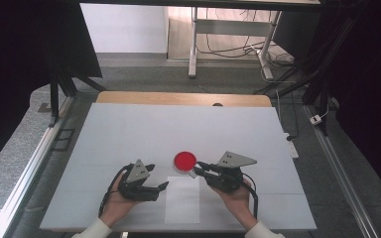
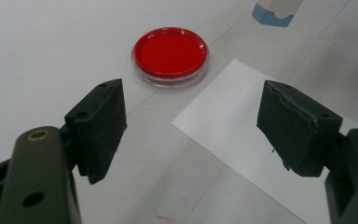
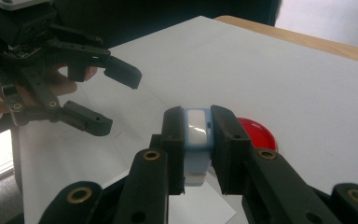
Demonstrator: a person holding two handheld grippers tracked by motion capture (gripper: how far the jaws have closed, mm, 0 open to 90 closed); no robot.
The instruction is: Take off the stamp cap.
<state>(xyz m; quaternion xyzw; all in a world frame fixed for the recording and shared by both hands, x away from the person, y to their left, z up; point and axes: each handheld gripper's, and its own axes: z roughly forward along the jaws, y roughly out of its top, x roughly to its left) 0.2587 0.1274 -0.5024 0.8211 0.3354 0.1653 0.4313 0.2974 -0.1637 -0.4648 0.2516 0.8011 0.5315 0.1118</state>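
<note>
Fingers of the right gripper [image 3: 198,140] are pinched on a small pale blue and white plastic block [image 3: 197,135], which stands upright between the two black pads with its white face turned toward the camera in the right gripper view. Its long axis runs up and down along the jaws, so it sticks out a little above and below them. In the high view the right gripper [image 1: 197,170] points toward ten o'clock, with the block's tip [image 1: 192,173] just at the five o'clock edge of the round red-filled clear plastic dish [image 1: 185,160]; whether the two touch, I cannot tell.

The left gripper [image 1: 164,185] has its jaws spread wide and holds nothing. Seen through the left gripper view, the dish [image 2: 170,53] lies at about twelve o'clock beyond the open pads, well apart from them, and the white paper sheet [image 2: 242,140] runs under the right-hand pad [image 2: 296,126]. In the high view that sheet [image 1: 182,203] lies at six o'clock from the dish, between the two hands.

My judgement: the right hand is the nearer one and the coming move turns on the short gap between block and dish rim. The block needs only a small push toward eleven o'clock to come over the dish, while the left gripper would have to travel toward one o'clock to steady the rim.
</note>
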